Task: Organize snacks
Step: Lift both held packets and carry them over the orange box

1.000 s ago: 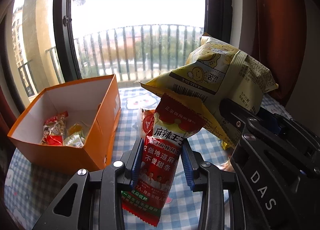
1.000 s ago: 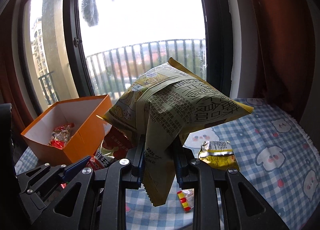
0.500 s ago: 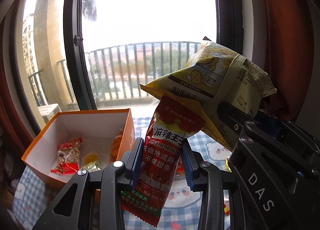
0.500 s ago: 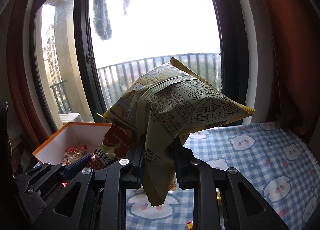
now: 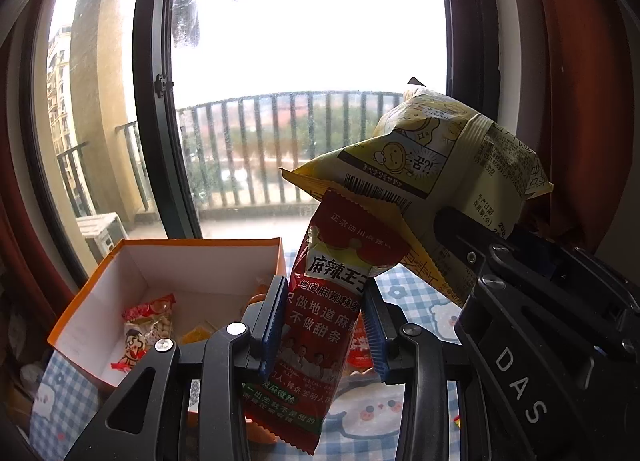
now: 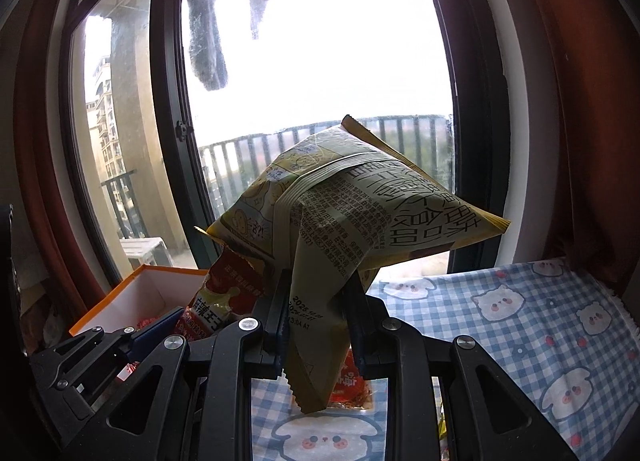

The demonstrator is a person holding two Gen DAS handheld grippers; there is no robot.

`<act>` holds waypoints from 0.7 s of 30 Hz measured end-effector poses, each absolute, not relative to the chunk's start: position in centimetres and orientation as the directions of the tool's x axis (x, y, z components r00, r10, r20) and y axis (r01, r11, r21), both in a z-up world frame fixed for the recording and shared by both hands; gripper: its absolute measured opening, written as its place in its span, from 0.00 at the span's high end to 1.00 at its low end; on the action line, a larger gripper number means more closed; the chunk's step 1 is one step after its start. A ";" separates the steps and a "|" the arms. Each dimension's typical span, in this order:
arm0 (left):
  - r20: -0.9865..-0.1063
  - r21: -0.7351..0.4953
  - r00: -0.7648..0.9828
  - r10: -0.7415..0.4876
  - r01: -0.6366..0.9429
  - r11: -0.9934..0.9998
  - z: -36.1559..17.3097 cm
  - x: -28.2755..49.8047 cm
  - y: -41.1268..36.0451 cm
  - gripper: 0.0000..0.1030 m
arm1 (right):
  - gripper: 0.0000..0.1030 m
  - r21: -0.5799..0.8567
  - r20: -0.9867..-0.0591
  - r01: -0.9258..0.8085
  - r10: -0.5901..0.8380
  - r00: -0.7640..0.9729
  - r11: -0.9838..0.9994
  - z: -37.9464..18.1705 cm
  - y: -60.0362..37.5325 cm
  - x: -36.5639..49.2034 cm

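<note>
My left gripper (image 5: 322,319) is shut on a tall red snack packet (image 5: 332,301) with white Chinese print, held upright above the table. To its right, my right gripper (image 6: 320,315) is shut on the folded corner of a puffy yellow snack bag (image 6: 352,205), which bulges above the jaws. In the left wrist view that yellow bag (image 5: 440,165) hangs right of the red packet, with the right gripper's black body below it. The orange box (image 5: 76,325), white inside, sits low at the left and holds a red-and-white snack (image 5: 146,327) and other small packets.
A blue checked cloth with bear faces (image 6: 540,321) covers the table. A red packet (image 6: 352,385) lies on it under the right gripper. Behind stand a dark-framed window (image 5: 160,121) with a balcony railing and a red curtain (image 6: 580,101) at the right.
Both grippers have risen and tilted up with their snacks: the orange box and the table have slid lower in both views, and more window shows.
</note>
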State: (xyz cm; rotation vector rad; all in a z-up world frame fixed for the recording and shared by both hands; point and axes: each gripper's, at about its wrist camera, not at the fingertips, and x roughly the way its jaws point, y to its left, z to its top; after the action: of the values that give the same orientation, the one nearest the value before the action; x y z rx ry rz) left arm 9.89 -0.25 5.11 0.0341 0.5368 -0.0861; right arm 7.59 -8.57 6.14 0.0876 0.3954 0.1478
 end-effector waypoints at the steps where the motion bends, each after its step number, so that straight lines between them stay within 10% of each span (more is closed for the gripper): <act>1: -0.512 0.008 0.856 -0.072 0.088 0.996 5.1 10.0 0.2 0.64 | 0.73 0.112 -0.377 -0.128 0.161 0.912 0.985 6.1 -8.2 7.7; 21: -0.556 -0.040 0.831 -0.027 0.006 0.999 3.3 12.1 9.3 0.64 | 0.73 0.079 -0.432 -0.192 0.207 0.878 0.978 4.9 1.1 11.0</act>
State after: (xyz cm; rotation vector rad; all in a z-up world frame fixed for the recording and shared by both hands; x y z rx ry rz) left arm 12.09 9.35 3.27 -0.0371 0.5896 -0.0179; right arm 10.98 1.06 4.92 0.0337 0.4543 0.2086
